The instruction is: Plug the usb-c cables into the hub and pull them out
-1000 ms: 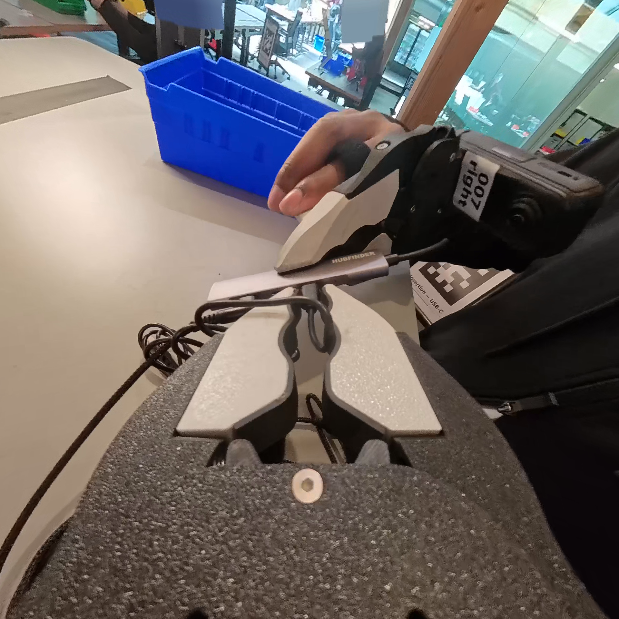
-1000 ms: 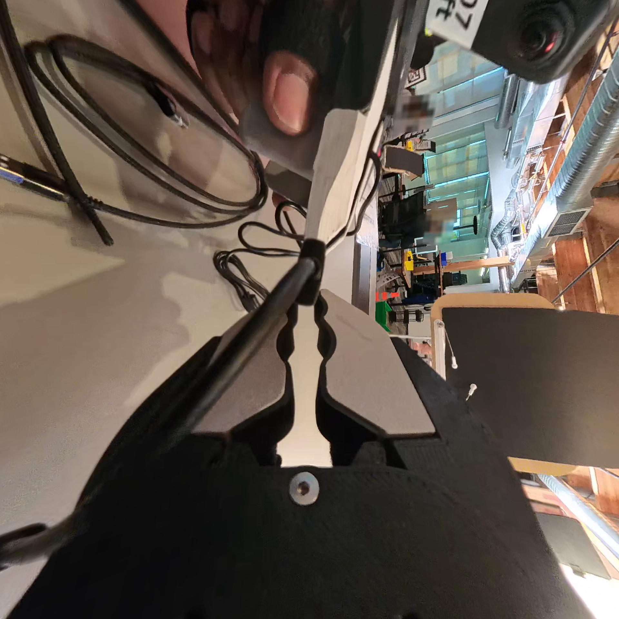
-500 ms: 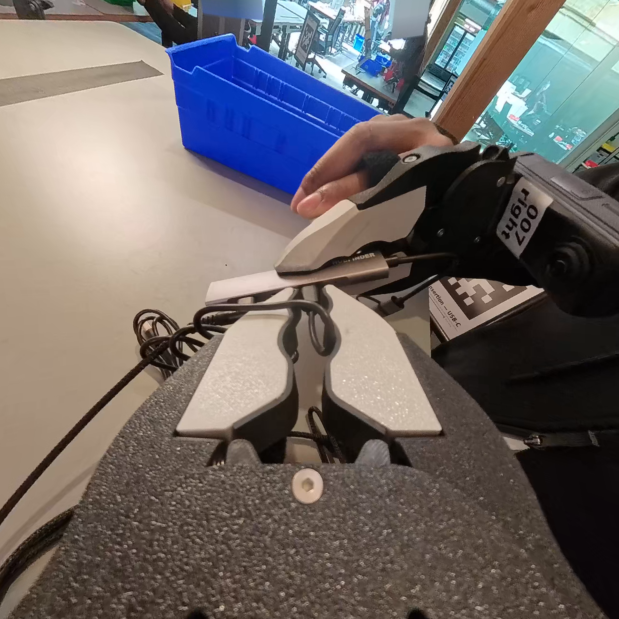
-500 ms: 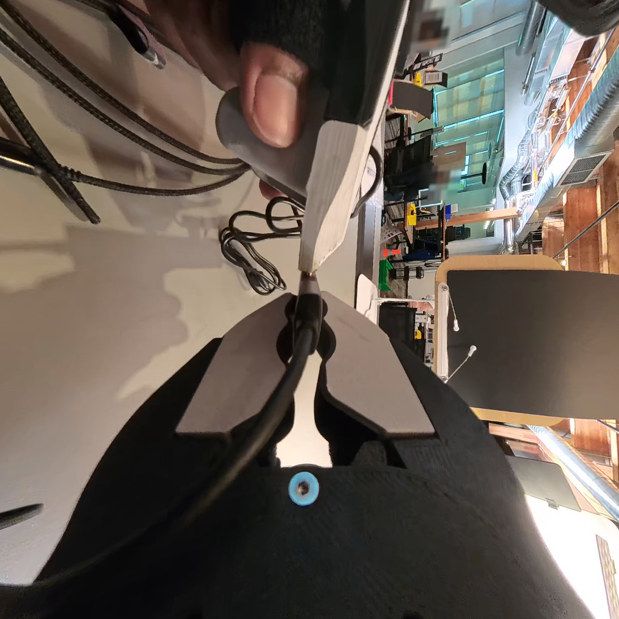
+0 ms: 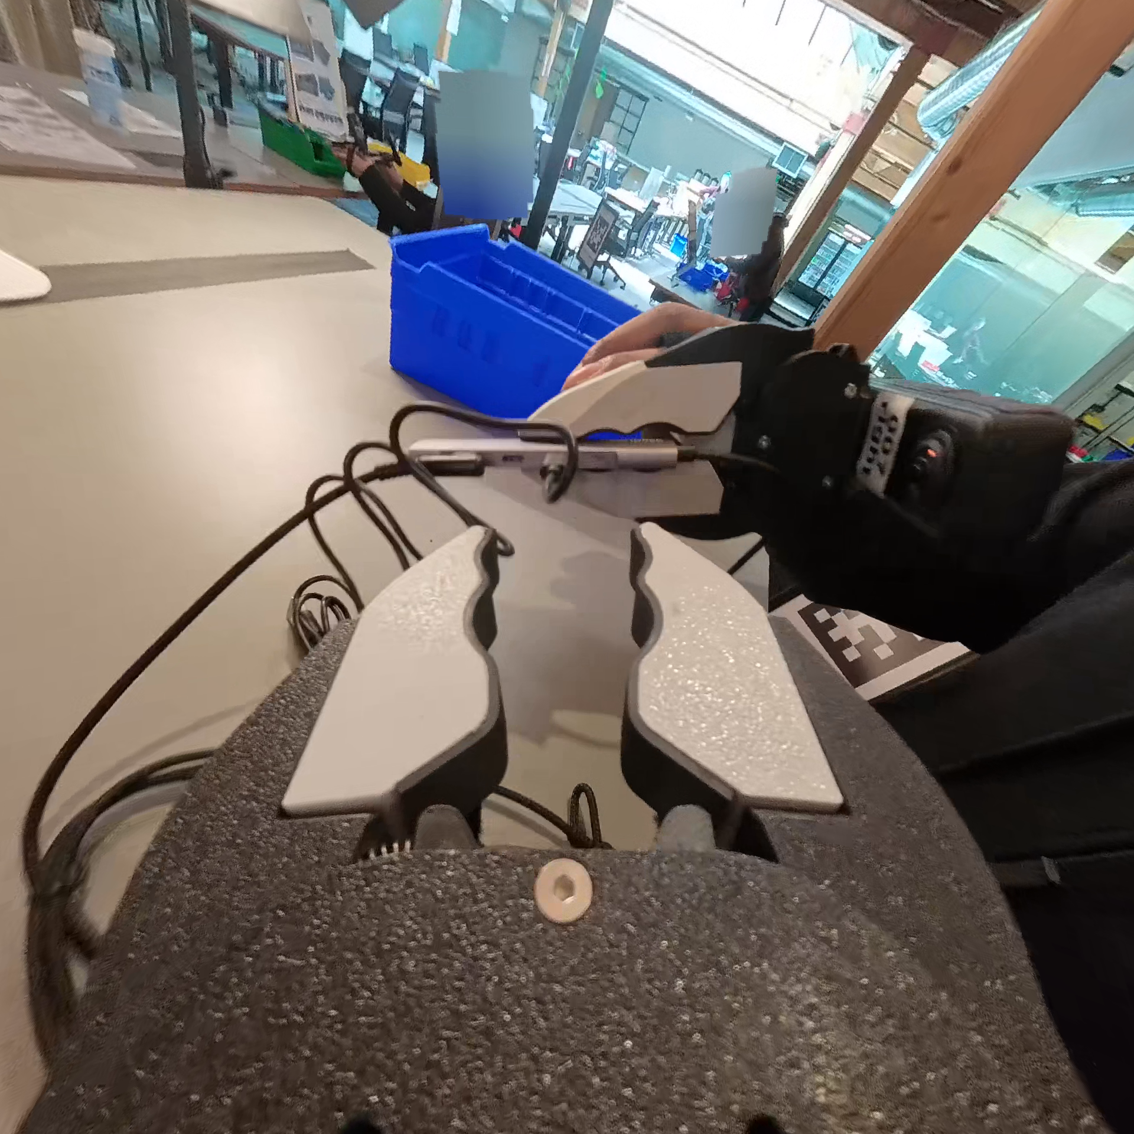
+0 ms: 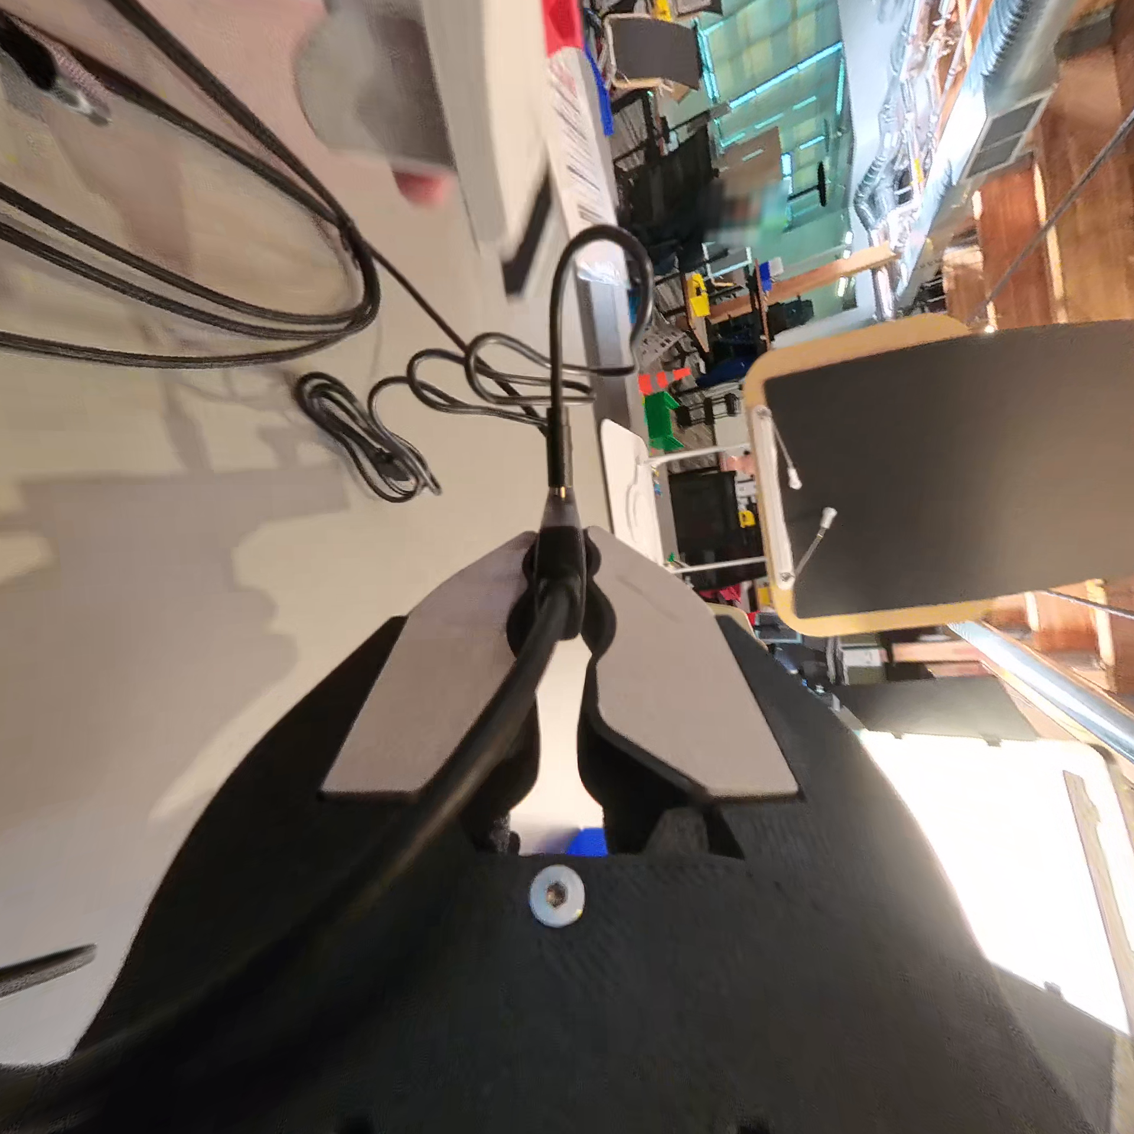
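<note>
On the table [image 5: 153, 429], right gripper [image 5: 613, 454] clamps the level hub [image 5: 552, 455]; left gripper [image 5: 561, 546] gapes.

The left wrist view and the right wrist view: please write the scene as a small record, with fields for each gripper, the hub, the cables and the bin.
left gripper: open, empty, above the table, pointing at the hub
right gripper: shut on the hub, holding it off the table
hub: grey, flat, about level
plugged cable: black, one plug sits in the hub's near end
loose cables: black, coiled on the table
blue bin: behind the hub, on the table
</note>
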The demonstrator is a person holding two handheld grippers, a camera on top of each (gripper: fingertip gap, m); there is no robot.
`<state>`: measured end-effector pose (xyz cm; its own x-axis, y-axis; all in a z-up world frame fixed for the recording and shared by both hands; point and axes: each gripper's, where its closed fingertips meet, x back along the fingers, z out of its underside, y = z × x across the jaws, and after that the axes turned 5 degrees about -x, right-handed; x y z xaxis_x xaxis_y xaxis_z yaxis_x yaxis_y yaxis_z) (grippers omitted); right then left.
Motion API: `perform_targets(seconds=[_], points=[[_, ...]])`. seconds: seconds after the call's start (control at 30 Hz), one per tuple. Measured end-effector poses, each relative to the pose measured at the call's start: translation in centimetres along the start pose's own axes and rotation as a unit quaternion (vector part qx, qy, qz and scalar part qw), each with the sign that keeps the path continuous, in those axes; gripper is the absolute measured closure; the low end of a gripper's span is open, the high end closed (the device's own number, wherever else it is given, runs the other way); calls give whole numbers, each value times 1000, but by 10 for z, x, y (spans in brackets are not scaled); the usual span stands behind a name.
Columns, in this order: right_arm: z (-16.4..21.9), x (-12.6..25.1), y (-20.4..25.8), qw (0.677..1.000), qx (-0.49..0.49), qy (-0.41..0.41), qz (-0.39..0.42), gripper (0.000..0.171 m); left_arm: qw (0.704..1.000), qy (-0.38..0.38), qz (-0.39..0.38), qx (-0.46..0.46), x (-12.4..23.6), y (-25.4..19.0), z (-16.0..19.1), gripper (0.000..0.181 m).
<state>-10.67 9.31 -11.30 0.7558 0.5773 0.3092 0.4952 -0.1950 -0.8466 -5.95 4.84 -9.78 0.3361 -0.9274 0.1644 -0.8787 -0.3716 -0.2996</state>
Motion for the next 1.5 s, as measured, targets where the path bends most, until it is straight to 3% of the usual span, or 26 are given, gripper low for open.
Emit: perform_targets(seconds=[0.23, 0.43, 0.73, 0.87, 1.0, 1.27, 1.5], points=[[5, 36, -78, 996, 10, 8, 86, 163, 993, -84, -11, -76, 40, -17, -33, 141], [8, 86, -174, 987, 15, 9, 162, 162, 990, -116, -49, -68, 51, 3, -30, 145], [48, 183, -310, 957, 30, 45, 285, 163, 994, -73, -71, -46, 14, 27, 13, 148], [77, 221, -348, 947, 22, 70, 311, 163, 996, -59, -62, -30, -10, 30, 29, 148], [118, 225, -339, 956, 11, 103, 275, 163, 998, -57, -36, 6, -29, 27, 32, 148], [188, 204, -269, 973, -45, 123, 192, 162, 998, -28, -49, 37, -46, 37, 38, 149], [232, 224, -192, 971, -102, 167, 135, 162, 996, -11, -76, 42, -49, 43, 42, 149]])
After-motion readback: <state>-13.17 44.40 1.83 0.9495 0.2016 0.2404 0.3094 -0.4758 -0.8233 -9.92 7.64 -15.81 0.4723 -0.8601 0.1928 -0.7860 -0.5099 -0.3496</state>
